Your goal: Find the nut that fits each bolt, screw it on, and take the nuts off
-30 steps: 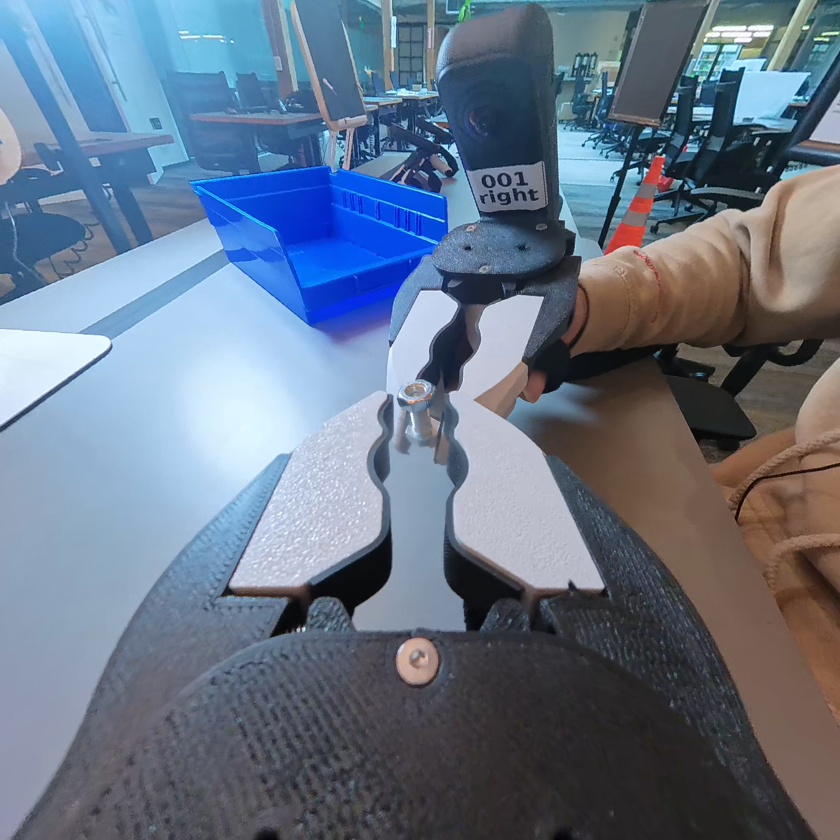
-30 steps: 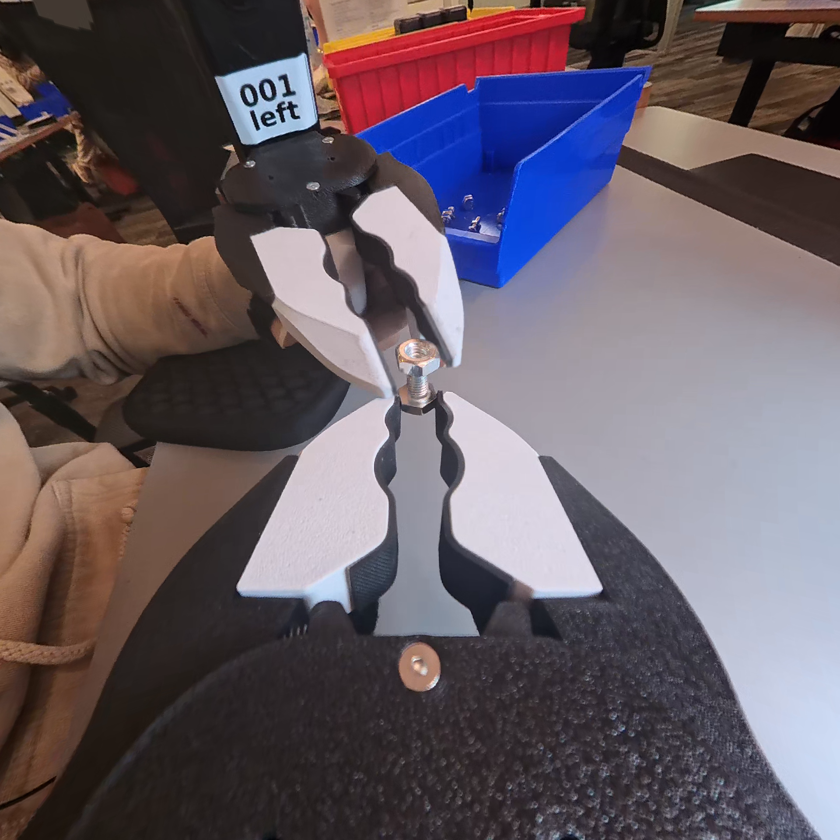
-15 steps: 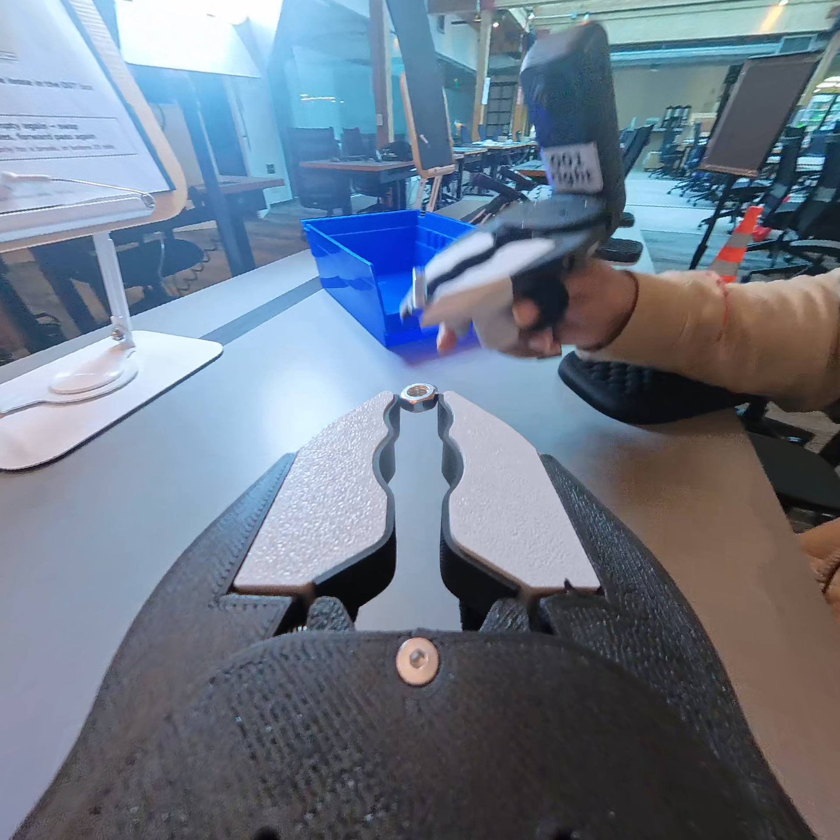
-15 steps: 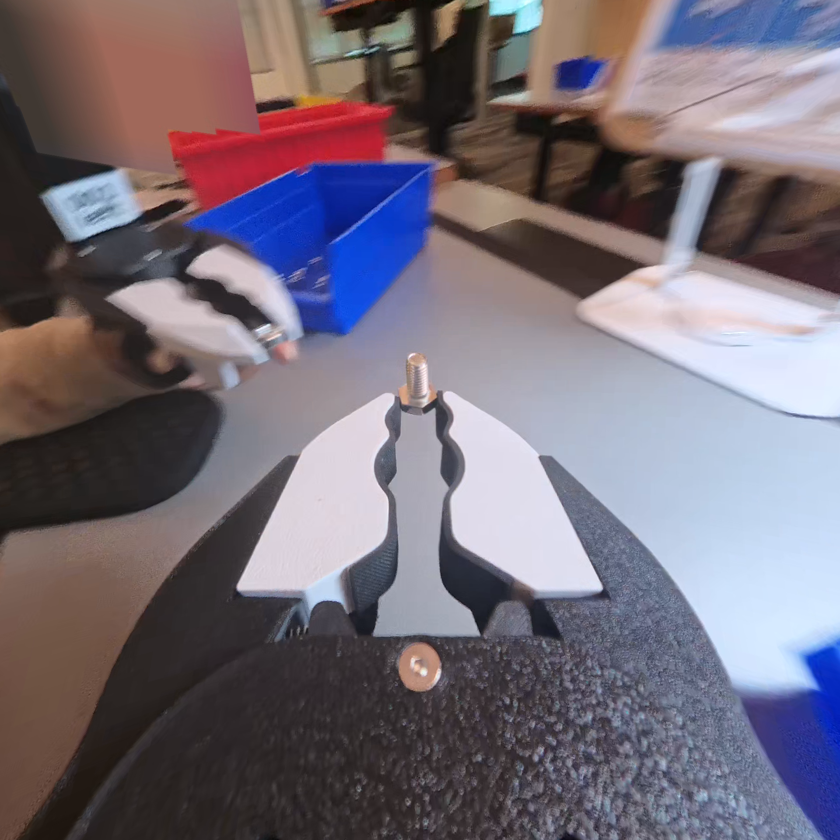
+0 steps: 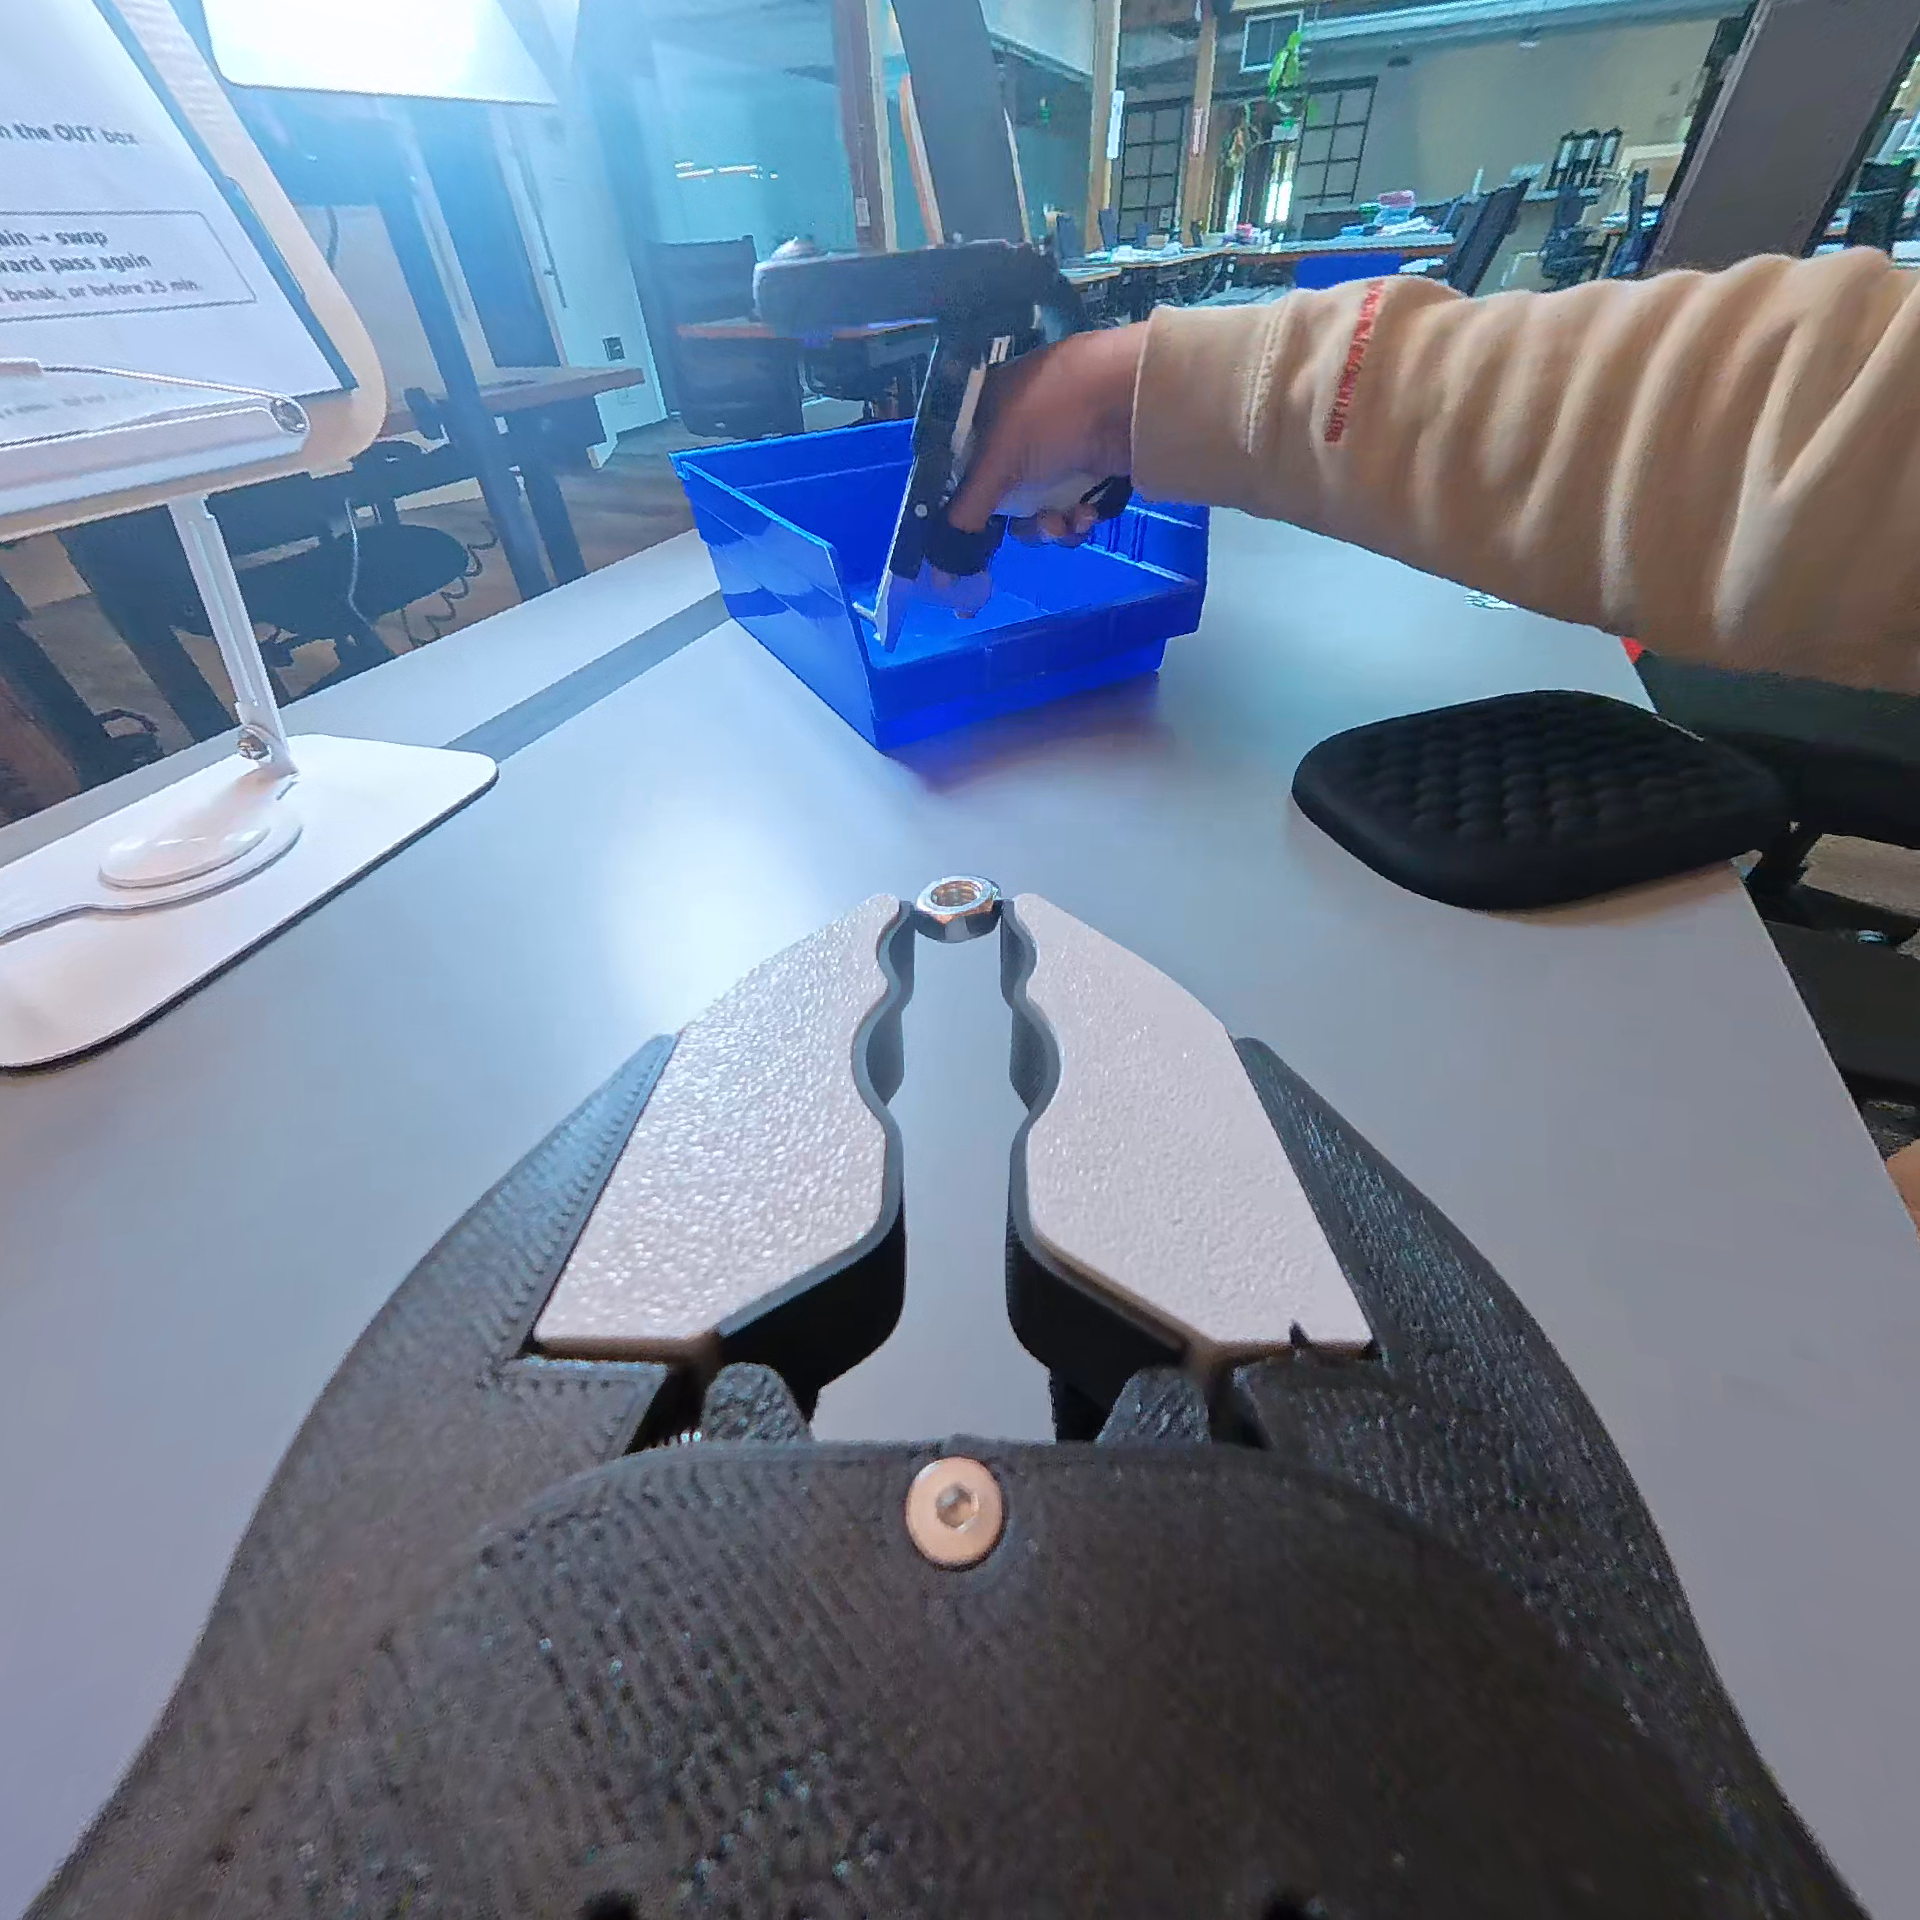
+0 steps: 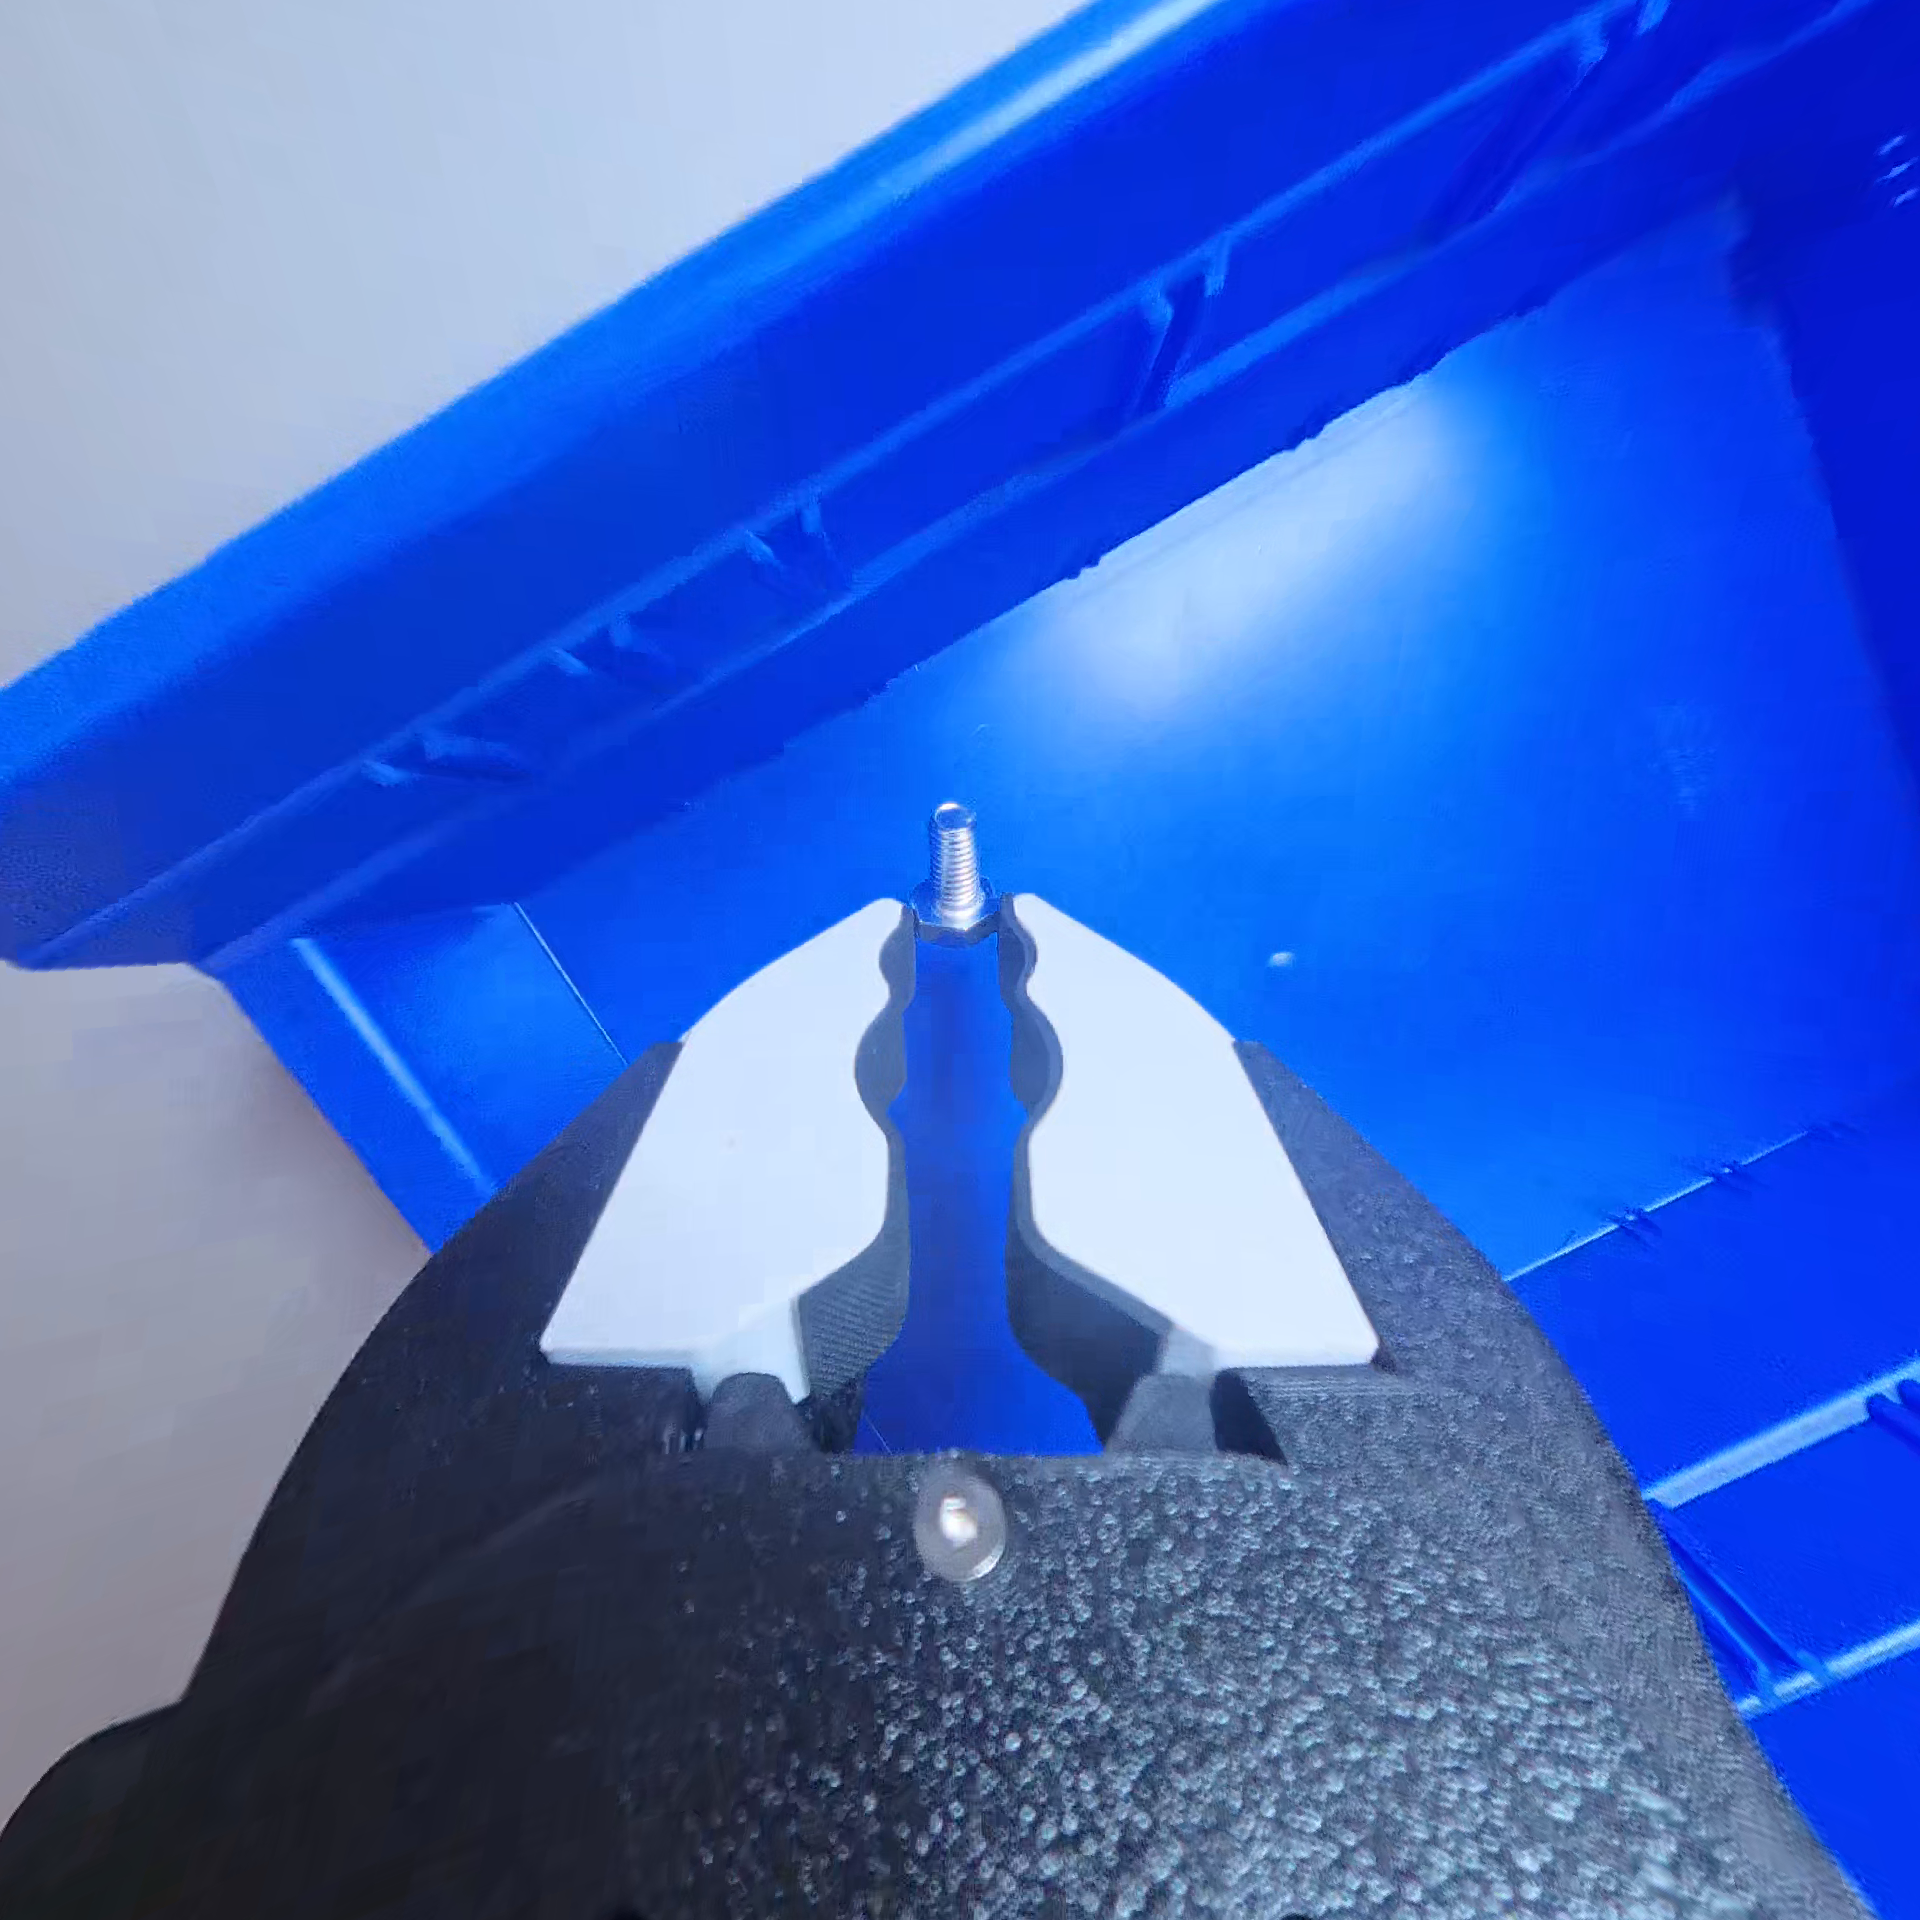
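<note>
1. Pinching a silver hex nut (image 5: 957, 908) between its very fingertips, the left gripper (image 5: 957, 920) is closed almost completely, with only the nut's width keeping the white fingers (image 5: 748, 1132) apart; the nut's bore faces up above the grey table (image 5: 623, 935).
2. The right gripper (image 6: 953, 925) is likewise clamped tight, holding a small silver bolt (image 6: 951, 878) by its hex head, threaded shank pointing away from the camera.
3. The bolt hangs over the floor of the blue bin (image 6: 1351, 779), inside its walls; whether it touches the bin floor cannot be told.
4. From the left wrist view, the right gripper (image 5: 894, 613) dips into the blue bin (image 5: 997, 665), held by a hand (image 5: 1039, 436) in a cream sleeve (image 5: 1507, 447).
5. A black wrist pad (image 5: 1527, 795) lies at the table's right edge, and a white document stand (image 5: 208, 810) sits to the left.
</note>
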{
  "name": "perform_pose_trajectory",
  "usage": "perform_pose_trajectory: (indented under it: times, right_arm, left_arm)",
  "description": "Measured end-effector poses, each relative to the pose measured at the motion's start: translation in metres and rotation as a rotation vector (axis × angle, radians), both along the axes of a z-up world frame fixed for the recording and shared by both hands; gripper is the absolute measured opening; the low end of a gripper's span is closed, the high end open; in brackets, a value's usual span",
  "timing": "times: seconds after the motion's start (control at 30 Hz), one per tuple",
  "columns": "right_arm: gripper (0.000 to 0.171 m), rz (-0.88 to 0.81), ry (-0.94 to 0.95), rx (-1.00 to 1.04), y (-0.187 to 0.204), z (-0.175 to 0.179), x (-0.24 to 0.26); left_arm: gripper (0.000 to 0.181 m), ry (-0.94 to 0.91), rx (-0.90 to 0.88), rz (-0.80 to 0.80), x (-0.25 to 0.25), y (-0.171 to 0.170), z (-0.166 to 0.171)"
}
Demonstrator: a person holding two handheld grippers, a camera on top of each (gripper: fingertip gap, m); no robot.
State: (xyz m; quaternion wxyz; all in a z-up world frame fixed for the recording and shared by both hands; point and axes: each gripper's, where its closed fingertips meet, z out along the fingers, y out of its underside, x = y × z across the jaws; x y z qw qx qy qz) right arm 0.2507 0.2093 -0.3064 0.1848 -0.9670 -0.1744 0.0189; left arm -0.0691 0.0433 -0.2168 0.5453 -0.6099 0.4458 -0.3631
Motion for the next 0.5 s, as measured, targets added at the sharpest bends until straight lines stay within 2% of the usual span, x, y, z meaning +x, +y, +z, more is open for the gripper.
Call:
perform_pose_trajectory:
  times: [0.17,0.3,0.4,0.5]
  right_arm:
    - [0.016,0.008,-0.025,-0.089,-0.004,-0.013,0.001]
    - [0.033,0.007,-0.010,-0.040,-0.004,-0.006,-0.001]
    - [0.034,0.014,0.037,0.147,0.003,0.026,-0.013]
    - [0.033,0.141,0.185,0.413,-0.010,0.084,-0.070]
  left_arm:
    - [0.016,0.003,-0.001,0.002,-0.001,0.002,-0.001]
    - [0.016,0.005,-0.004,-0.003,0.000,0.001,-0.002]
    - [0.016,0.003,0.002,0.000,0.000,0.001,-0.001]
    - [0.015,0.004,0.022,0.010,0.000,0.001,0.000]
